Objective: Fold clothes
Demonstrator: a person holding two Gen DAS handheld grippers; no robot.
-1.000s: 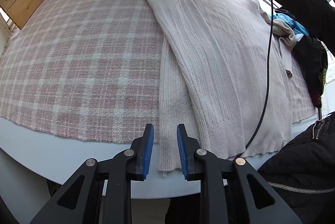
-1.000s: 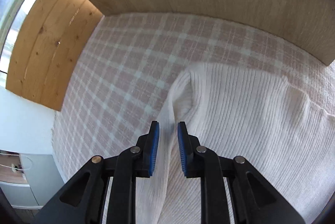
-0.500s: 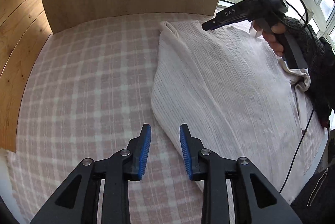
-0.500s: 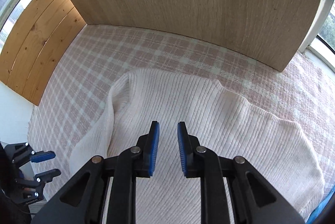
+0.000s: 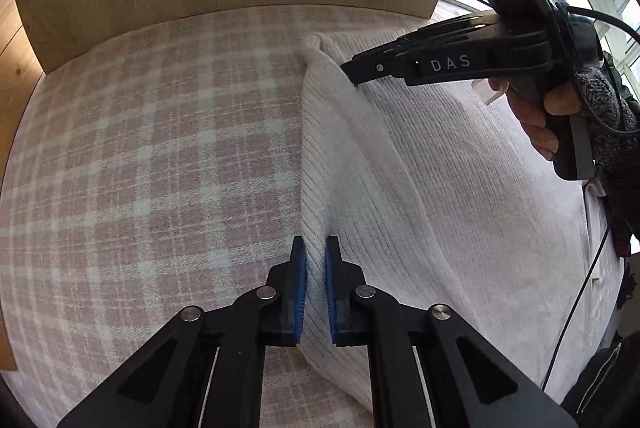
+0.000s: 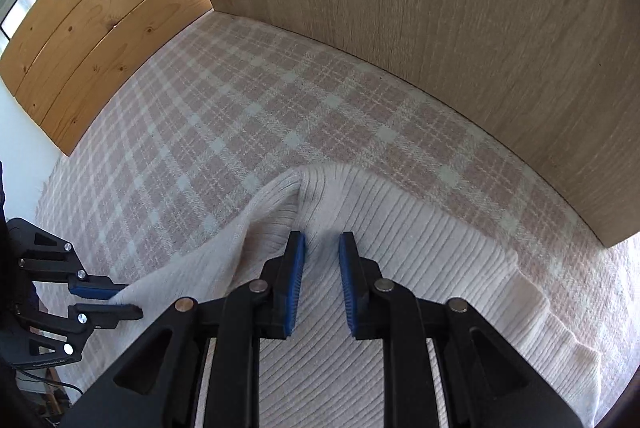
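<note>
A cream ribbed sweater (image 5: 440, 187) lies on the pink plaid cloth (image 5: 160, 167), its left side folded over into a raised ridge. My left gripper (image 5: 315, 268) is shut on that folded edge near its lower part; fabric fills the narrow gap between the blue pads. The right wrist view shows it at the lower left, as the left gripper (image 6: 120, 298), pinching the sweater's edge (image 6: 192, 268). My right gripper (image 6: 322, 268) stands open, low over the sweater (image 6: 420, 248) just behind the folded far corner. Seen from the left, the right gripper (image 5: 354, 69) points at the ridge.
A light wooden panel (image 6: 440, 7) stands along the cloth's far edge, with pine boards (image 6: 92, 27) at the left. A hand (image 5: 536, 123) and grey knit sleeve hold the right gripper, whose black cable (image 5: 580, 300) hangs over the sweater. Dark clothing lies at the right edge.
My left gripper moved forward from the table's near edge to the sweater's folded side and shut on it. The right gripper came back from the shoulder corner and dropped toward it again.
</note>
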